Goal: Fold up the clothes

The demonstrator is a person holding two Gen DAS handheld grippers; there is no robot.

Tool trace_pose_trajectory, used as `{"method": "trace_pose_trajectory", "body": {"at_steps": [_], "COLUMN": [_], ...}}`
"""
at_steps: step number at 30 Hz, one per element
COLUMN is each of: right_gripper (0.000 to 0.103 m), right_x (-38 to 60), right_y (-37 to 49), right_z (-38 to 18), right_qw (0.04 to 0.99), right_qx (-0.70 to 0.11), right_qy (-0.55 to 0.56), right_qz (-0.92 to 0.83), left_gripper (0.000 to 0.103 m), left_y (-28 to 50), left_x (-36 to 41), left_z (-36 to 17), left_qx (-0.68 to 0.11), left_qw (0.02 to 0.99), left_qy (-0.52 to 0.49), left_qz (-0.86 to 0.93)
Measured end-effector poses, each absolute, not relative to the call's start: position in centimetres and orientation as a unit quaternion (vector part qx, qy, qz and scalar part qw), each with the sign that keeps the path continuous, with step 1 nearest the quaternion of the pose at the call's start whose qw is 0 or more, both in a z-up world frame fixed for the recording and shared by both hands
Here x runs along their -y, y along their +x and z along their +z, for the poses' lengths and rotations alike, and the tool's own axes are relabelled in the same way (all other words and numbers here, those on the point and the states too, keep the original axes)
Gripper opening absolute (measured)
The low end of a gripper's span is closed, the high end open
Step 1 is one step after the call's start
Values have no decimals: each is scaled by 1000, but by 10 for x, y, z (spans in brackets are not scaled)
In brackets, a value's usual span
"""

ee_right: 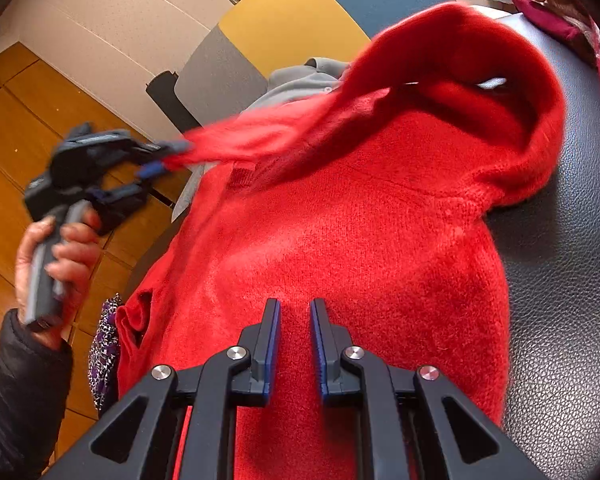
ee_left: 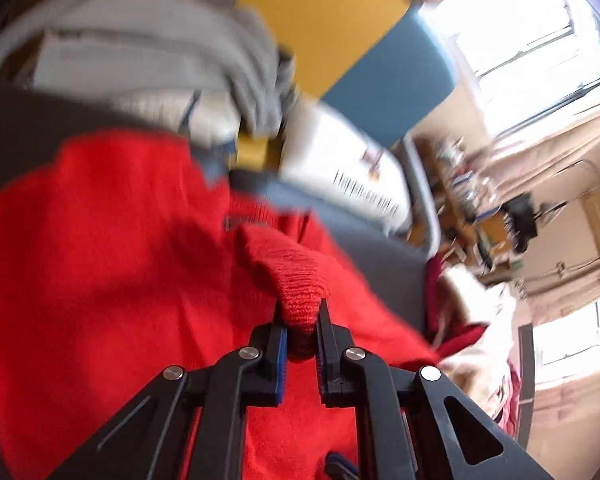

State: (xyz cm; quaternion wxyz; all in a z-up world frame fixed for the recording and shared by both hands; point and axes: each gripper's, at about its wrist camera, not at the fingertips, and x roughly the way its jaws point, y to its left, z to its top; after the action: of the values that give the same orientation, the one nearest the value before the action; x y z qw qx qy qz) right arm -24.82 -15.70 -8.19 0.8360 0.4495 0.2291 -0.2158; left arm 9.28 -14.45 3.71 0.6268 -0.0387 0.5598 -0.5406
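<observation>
A red knitted sweater point(ee_right: 340, 240) lies spread on a dark leather surface point(ee_right: 560, 260); it also fills the lower left wrist view point(ee_left: 100, 260). My left gripper point(ee_left: 302, 320) is shut on the ribbed cuff of a red sleeve point(ee_left: 296, 280). In the right wrist view that gripper point(ee_right: 160, 160) holds the sleeve point(ee_right: 260, 132) stretched out to the left above the sweater's body. My right gripper point(ee_right: 295, 308) hovers over the sweater's lower body, its jaws a little apart with nothing between them.
A grey garment point(ee_right: 300, 80) lies beyond the sweater, also seen in the left wrist view point(ee_left: 160, 52). A dark red and cream cloth point(ee_right: 572, 20) lies at the far right. A purple patterned fabric point(ee_right: 104, 352) hangs at the left edge. Wooden floor point(ee_right: 12, 140) is below.
</observation>
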Motion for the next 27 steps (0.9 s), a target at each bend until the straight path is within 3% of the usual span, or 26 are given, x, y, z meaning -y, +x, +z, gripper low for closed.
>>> {"method": "trace_pose_trajectory", "body": {"at_steps": [8,18,22,27], "right_gripper": [14,15,17,15], "right_x": [157,160,202,258], "right_y": [-249,-276,-288,-235], "right_z": [-82,-48,-17,-6], "right_qw": [835,841,841,844], "right_qx": [-230,-251,-236,-326], "right_qy": [451,410,371,270], "right_qz": [-215,-249,-314,-330], "left_gripper": [11,11,11,12], "left_y": [114,137,131,126], "left_x": [62,-21,-28,-24], "left_z": [74,-23,-36,-37], "left_qx": [-502,-574,-573,-567], "left_qw": [652,668,665,662], "left_qy": [-49,-12,-4,12], "left_qz": [-566,-474,-479,-491]}}
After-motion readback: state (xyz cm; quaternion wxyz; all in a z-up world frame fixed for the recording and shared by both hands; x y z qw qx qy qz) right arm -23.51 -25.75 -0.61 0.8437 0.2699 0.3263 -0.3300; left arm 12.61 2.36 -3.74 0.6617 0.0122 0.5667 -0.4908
